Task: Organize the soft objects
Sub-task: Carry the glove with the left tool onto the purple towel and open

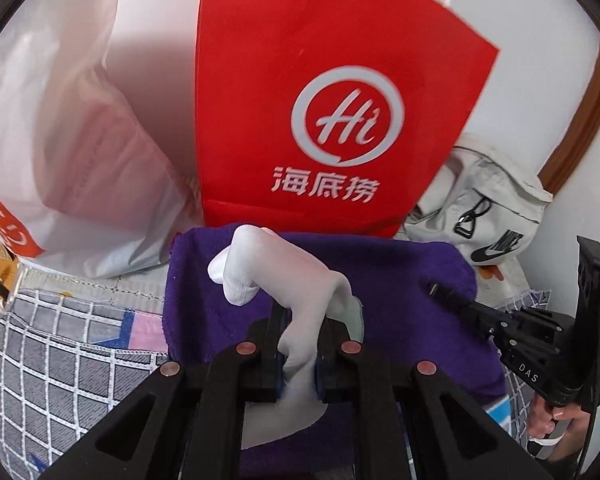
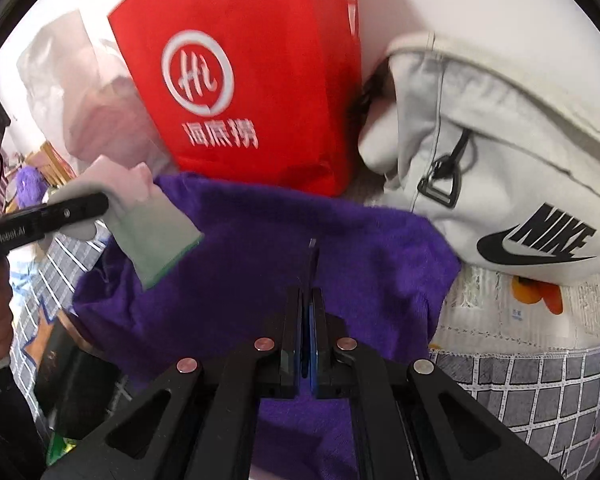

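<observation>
A white sock [image 1: 284, 276] hangs bunched between the pads of my left gripper [image 1: 300, 320], which is shut on it. In the right wrist view the same sock [image 2: 156, 232] shows a green cuff edge and sticks out of the left gripper [image 2: 96, 204]. Under it a purple towel [image 1: 400, 280] lies spread on the bed. My right gripper [image 2: 312, 248] is shut, its thin tips just over the purple towel [image 2: 300, 220]; I see nothing between them. From the left wrist view the right gripper [image 1: 436, 290] points at the towel's far right part.
A red bag [image 1: 340, 80] with a white logo stands behind the towel. A white plastic bag [image 1: 80, 140] with pink cloth is at its left, a light grey Nike bag [image 2: 500, 160] at its right. A checked grey cover [image 1: 60, 360] lies beneath. A hand [image 1: 556, 420] holds the right gripper.
</observation>
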The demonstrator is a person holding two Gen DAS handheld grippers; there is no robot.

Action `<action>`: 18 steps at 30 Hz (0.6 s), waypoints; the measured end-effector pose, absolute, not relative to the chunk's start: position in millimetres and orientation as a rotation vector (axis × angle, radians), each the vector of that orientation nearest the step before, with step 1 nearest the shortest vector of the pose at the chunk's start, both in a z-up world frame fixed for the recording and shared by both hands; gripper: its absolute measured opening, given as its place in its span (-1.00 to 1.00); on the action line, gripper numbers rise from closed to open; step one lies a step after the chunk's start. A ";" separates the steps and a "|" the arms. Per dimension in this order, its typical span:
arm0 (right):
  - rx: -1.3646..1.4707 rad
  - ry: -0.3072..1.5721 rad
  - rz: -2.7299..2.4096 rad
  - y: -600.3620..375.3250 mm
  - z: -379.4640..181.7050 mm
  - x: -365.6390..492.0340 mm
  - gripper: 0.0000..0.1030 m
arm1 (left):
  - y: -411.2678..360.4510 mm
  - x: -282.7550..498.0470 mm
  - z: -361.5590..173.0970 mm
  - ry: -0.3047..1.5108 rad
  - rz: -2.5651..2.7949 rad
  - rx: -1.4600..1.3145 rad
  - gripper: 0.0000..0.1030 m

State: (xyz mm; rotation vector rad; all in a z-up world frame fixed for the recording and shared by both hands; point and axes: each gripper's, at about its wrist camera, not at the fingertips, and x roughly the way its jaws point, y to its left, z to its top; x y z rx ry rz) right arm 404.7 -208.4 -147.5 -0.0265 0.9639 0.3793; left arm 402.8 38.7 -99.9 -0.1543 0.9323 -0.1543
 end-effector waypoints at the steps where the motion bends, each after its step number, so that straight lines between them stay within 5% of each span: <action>1: -0.025 0.978 0.378 -208.9 -152.2 406.8 -0.94 | 38.8 405.2 -104.1 0.939 -0.152 -0.155 -0.79; 18: -0.048 1.087 0.376 -209.8 -183.9 419.1 -0.91 | 40.7 426.0 -147.4 1.045 -0.107 -0.110 -0.78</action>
